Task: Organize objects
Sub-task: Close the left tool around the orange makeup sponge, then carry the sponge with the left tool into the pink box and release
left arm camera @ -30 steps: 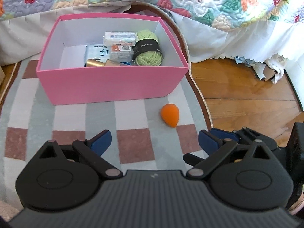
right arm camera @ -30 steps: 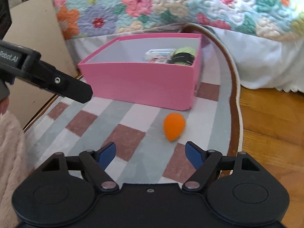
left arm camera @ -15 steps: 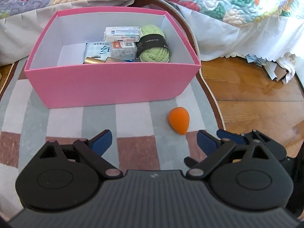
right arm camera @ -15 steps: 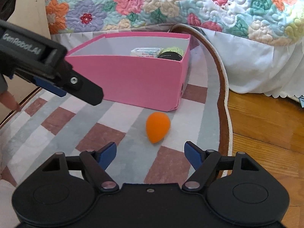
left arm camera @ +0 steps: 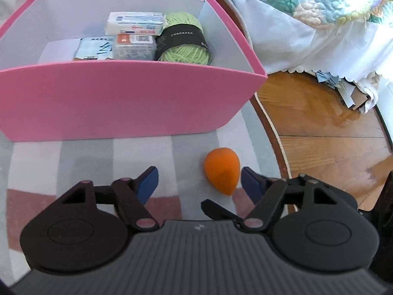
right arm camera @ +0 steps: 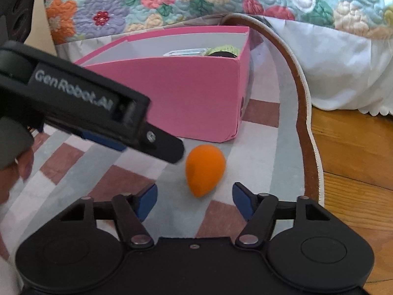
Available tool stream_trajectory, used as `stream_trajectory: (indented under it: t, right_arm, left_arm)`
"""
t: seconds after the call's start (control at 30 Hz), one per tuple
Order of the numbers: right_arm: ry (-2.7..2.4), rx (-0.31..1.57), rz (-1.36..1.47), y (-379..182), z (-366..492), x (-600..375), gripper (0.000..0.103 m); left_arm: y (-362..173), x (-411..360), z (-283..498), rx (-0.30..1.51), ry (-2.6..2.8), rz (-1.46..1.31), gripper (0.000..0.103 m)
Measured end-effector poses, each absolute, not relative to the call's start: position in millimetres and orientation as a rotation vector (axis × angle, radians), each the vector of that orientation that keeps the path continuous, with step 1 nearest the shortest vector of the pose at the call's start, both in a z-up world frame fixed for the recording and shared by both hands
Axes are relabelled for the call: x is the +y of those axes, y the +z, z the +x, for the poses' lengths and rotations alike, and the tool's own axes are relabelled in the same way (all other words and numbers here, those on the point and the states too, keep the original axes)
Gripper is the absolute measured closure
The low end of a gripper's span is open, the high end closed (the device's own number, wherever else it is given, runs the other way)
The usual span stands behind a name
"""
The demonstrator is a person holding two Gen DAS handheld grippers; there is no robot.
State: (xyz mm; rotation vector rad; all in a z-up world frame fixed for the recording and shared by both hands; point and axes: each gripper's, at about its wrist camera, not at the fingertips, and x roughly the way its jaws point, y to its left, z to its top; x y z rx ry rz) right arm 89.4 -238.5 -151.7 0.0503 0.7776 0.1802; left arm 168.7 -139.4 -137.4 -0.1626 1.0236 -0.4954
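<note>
Both my tools' jaws have just been closing, still apart: left tool (left arm camera: 199,182) and right tool (right arm camera: 194,196) flank the orange sponge (left arm camera: 222,172), untouched, on the rug (left arm camera: 86,152).

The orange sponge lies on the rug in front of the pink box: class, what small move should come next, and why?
Probably ease the right gripper forward so its jaws, which have just been closing and hold nothing, straddle the orange sponge. The sponge lies just ahead of them on the rug, outside the pink box; the left gripper is off-centre.
</note>
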Motion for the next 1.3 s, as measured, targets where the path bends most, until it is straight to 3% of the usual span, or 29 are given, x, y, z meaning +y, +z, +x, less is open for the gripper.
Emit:
stream_trajectory:
  t: [0.23,0.27,0.43,0.83,1.3]
  right_arm:
    - [0.124,0.793,0.06,-160.8,104.7,-238.2,0.062]
    - [0.12,0.79,0.068,-160.7,104.7,-238.2,0.064]
    - [0.069,0.783,0.073,-158.5,96.8,-231.9,0.067]
    - [0.111,0.868,0.079,-143.5,64.6,-208.1,0.067]
    - [0.217,0.937,-0.004,-91.4,26.8,-170.6,0.067]
  left_arm:
    - [-150.4,-144.1,179.9,1.023,-0.51,-0.202,0.054]
    - [-151.7,-144.8,179.8,1.023,-0.511,-0.199,0.054]
    - [-150.3,-142.3,174.0,1.029,-0.553,-0.25,0.076]
    - [-133.3,-124.2,138.1,1.122,-0.551,-0.219,0.08]
    - [-78.1,-86.4,89.9,1.157,-0.534,-0.214,0.08]
